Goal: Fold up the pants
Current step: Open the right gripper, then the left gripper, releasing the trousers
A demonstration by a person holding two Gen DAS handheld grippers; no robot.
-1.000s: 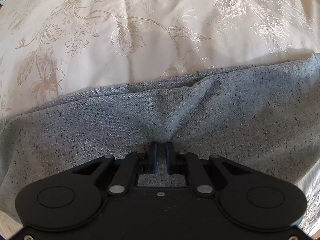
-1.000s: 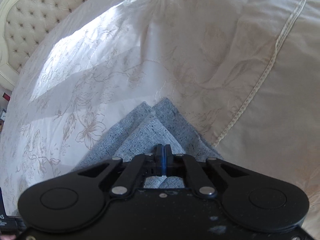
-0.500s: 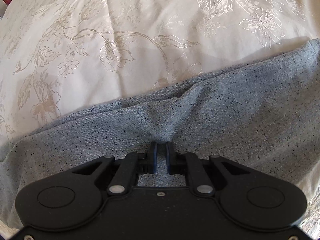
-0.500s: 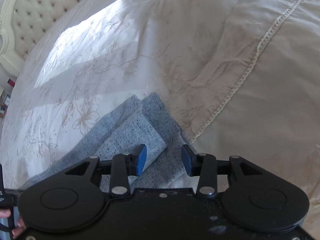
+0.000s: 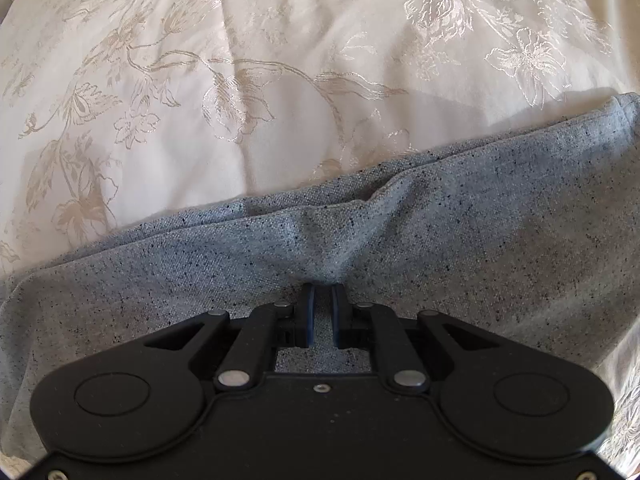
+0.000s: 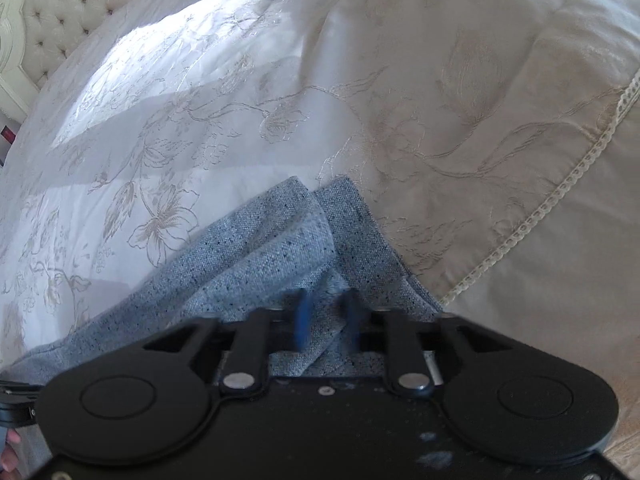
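Note:
The grey speckled pants (image 5: 440, 240) lie folded lengthwise across a cream embroidered bedspread (image 5: 240, 80). My left gripper (image 5: 323, 292) is shut on a pinch of the pants fabric, which puckers toward the jaws. In the right wrist view the layered leg ends of the pants (image 6: 304, 240) point away toward the far side. My right gripper (image 6: 326, 304) is part open with its blurred jaws standing either side of the top layer of cloth; I cannot tell whether they press on it.
A tufted cream headboard (image 6: 60, 20) stands at the far left in the right wrist view. A corded seam (image 6: 560, 188) runs across the bedspread to the right of the pants. A hand shows at the lower left edge (image 6: 8, 440).
My right gripper let go of the pants leg, opened wide, then narrowed again around the cloth. My left gripper kept its pinch, and the pants edge shifted slightly.

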